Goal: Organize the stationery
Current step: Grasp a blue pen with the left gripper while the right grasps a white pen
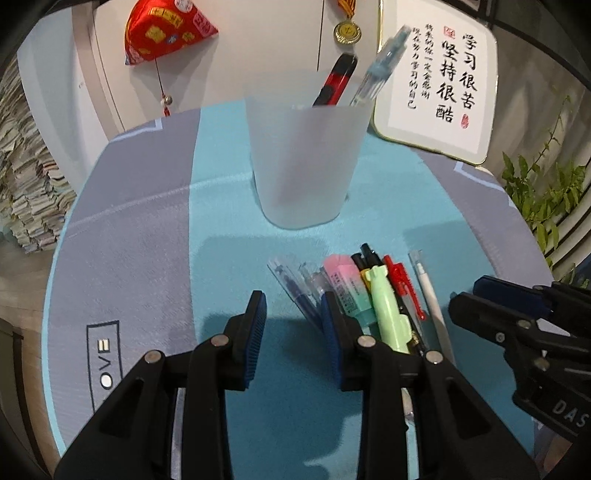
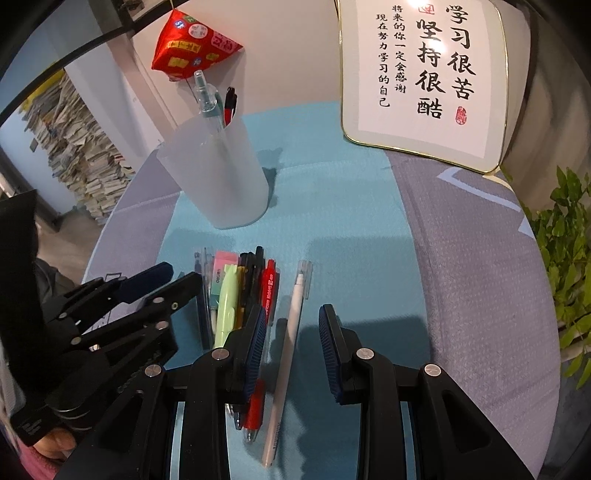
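Note:
A frosted plastic cup point(image 1: 303, 158) point(image 2: 218, 173) stands upright on the blue mat and holds a clear blue pen point(image 1: 380, 70) point(image 2: 207, 99) and a red-black pen point(image 1: 336, 81) point(image 2: 229, 105). A row of pens and highlighters lies in front of it: a green highlighter point(image 1: 388, 310) point(image 2: 225, 306), a pink one point(image 1: 341, 280), a red pen point(image 1: 402, 288) point(image 2: 267, 291), a white pen point(image 1: 432, 295) point(image 2: 288, 350). My left gripper point(image 1: 295, 325) point(image 2: 162, 280) is open and empty, just left of the row. My right gripper point(image 2: 293, 332) point(image 1: 469, 291) is open, its jaws astride the white pen.
A framed calligraphy card point(image 1: 439, 81) point(image 2: 424, 77) leans at the back right. A red pouch point(image 1: 166, 29) point(image 2: 192, 44) hangs on the wall. A green plant point(image 2: 565, 258) stands at the right edge. Stacked papers point(image 1: 26, 184) are off the table's left.

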Motion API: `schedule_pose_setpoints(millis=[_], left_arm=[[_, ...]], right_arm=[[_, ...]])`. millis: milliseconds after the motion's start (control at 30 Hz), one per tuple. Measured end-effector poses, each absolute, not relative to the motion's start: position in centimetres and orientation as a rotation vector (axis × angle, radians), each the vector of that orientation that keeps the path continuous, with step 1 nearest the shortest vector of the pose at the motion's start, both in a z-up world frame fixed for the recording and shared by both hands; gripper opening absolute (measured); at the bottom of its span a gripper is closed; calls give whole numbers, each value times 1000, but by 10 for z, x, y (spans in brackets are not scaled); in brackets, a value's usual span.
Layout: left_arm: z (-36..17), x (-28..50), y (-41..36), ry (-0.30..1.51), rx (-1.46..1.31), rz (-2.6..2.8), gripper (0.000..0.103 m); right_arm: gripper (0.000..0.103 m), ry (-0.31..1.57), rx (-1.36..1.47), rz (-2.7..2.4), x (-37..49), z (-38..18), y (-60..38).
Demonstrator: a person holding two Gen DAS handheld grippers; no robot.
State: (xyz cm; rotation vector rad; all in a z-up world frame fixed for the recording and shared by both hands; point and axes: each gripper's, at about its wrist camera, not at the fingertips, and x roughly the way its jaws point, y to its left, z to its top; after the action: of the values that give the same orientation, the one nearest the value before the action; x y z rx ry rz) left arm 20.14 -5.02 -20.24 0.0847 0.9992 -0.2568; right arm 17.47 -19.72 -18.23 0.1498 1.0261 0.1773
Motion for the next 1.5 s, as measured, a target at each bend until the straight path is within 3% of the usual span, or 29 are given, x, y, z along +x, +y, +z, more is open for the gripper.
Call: schedule_pose_setpoints(millis=[133, 567, 733, 833, 933, 1167, 1500], left_arm=[[-209, 202, -48, 1021, 89, -251, 26], [-210, 202, -40, 1020, 42, -297, 7], [-209, 200, -42, 1017, 45, -303, 7], [-207, 199, -40, 1015, 39, -306, 6], [-199, 196, -37, 996, 32, -309, 6], [-174, 183, -32, 928, 34, -322, 6], [-189, 181, -30, 974, 42, -314, 6]], right_arm=[[29, 1033, 145, 178, 176, -186, -196], [29, 1071, 112, 134, 195, -201, -187], [29, 1060, 76, 105, 201, -203, -181], [10, 1068, 68, 126, 200, -205, -179], [2, 1042, 111, 153, 194, -197, -184], [2, 984, 147, 184, 180, -171, -196], [3, 1118, 103, 180, 184, -202, -189]])
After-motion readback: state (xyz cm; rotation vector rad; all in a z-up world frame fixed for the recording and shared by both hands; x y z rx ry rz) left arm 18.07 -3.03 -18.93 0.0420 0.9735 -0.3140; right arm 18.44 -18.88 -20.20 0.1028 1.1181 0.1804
